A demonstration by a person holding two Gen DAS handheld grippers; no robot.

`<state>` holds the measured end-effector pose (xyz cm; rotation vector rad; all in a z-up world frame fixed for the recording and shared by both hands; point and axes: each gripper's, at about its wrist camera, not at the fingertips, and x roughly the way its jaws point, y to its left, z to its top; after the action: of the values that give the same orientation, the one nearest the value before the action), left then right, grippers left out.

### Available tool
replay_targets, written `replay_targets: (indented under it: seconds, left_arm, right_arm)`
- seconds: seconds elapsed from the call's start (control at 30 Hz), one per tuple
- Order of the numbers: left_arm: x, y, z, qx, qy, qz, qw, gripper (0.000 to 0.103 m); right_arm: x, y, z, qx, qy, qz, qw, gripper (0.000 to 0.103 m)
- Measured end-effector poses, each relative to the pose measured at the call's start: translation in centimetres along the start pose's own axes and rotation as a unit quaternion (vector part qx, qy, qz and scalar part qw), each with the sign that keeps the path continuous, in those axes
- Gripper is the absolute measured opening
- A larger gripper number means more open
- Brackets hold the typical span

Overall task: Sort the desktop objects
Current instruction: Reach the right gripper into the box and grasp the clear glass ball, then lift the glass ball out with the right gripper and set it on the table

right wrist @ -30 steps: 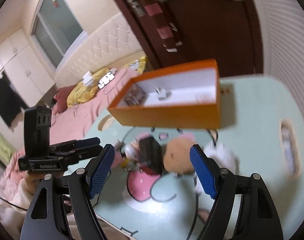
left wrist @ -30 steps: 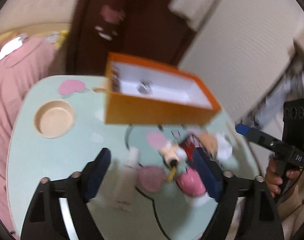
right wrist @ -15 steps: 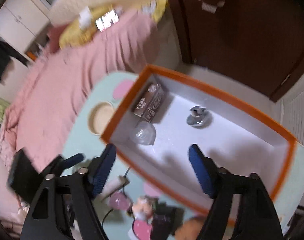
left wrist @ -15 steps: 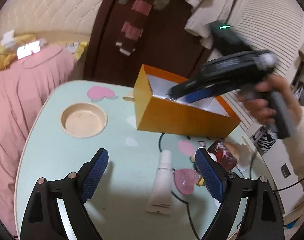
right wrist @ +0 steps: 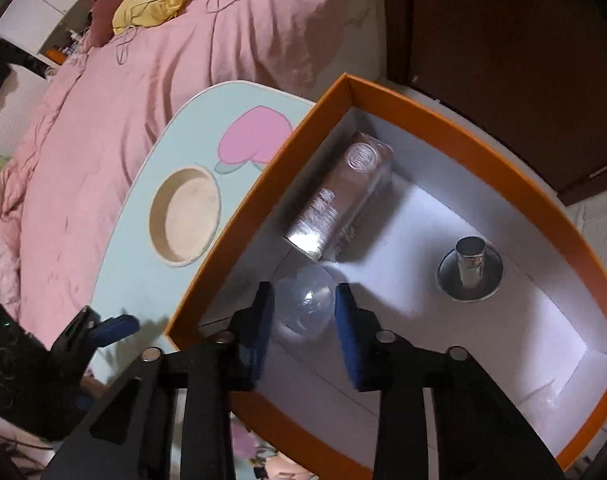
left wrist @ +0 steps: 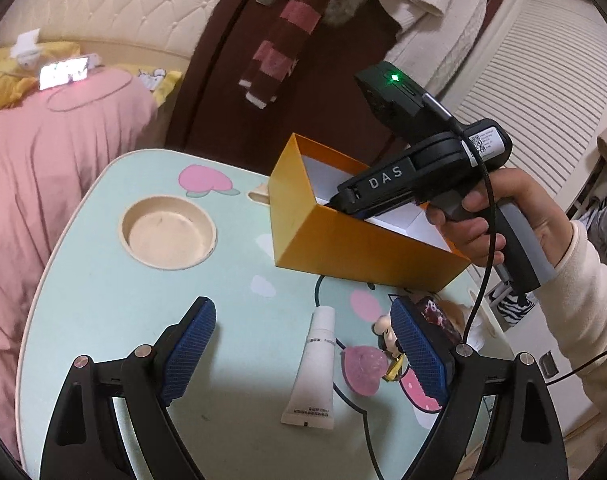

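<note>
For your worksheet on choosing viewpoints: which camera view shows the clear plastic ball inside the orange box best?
The right wrist view: it looks down into the orange box, with the clear plastic ball between the closing right gripper pads. In the left wrist view, the box wall hides it.

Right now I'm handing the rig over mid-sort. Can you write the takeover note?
Right gripper: reaching down into the orange box, jaws closing around the clear dome-shaped piece; firm grip not confirmed.
Left gripper: open, empty, hovering over the table above the white tube.
Already in the box: clear wrapped carton, metal piece.
Left on the table: white tube, pink heart-shaped piece, small figurine, dark packet behind the left gripper's finger.
</note>
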<state>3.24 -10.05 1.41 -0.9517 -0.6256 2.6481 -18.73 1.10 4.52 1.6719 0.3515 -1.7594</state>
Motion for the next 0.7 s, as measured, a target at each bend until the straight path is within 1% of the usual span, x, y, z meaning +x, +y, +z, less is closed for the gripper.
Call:
replay_targets:
  seconds: [0.13,0.17,0.27,0.37,0.47,0.57,0.63,0.7]
  left_arm:
    - [0.2,-0.1,-0.1,0.001,0.001,0.001,1.0,0.089]
    - [0.2,-0.1,-0.1,0.002,0.001,0.002,1.0,0.089]
    - [0.3,-0.2,-0.1,0.004,0.002,0.005,1.0,0.089]
    - [0.5,-0.2,-0.2,0.0,0.006,0.004,1.0,0.089]
    - [0.7,-0.1,-0.4,-0.005,0.01,0.0,0.9999,0.089]
    - [0.6,-0.2,-0.4,0.0,0.01,0.005,0.9999,0.089]
    - [0.6,-0.3,-0.4,0.004,0.008,0.009,0.9999,0.089]
    - [0.7,-0.2,-0.4,0.003,0.009,0.011,0.9999,0.089]
  right_arm:
    - [-0.2,-2.0,-0.2,0.037,-0.003,0.03,0.999,0.03]
    - [-0.4,-2.6,-0.2,0.046,-0.008,0.035,0.998,0.027]
    - [-2.1,-4.4,-1.0,0.074,-0.044,0.044,0.995,0.019]
    - [-3.8,-5.5,-2.2,0.084,-0.063,0.053,0.993,0.019]
    - [-4.1,-6.7,-3.1,0.093,-0.064,0.056,0.992,0.019]
    - [-4.2,-7.3,-3.6,0.099,-0.068,0.036,0.992,0.019]
    - [-4.7,-7.5,-3.7,0.105,-0.079,0.044,0.99,0.019]
    - [-5.9,-7.6,-4.3,0.114,-0.095,0.067,0.987,0.019]
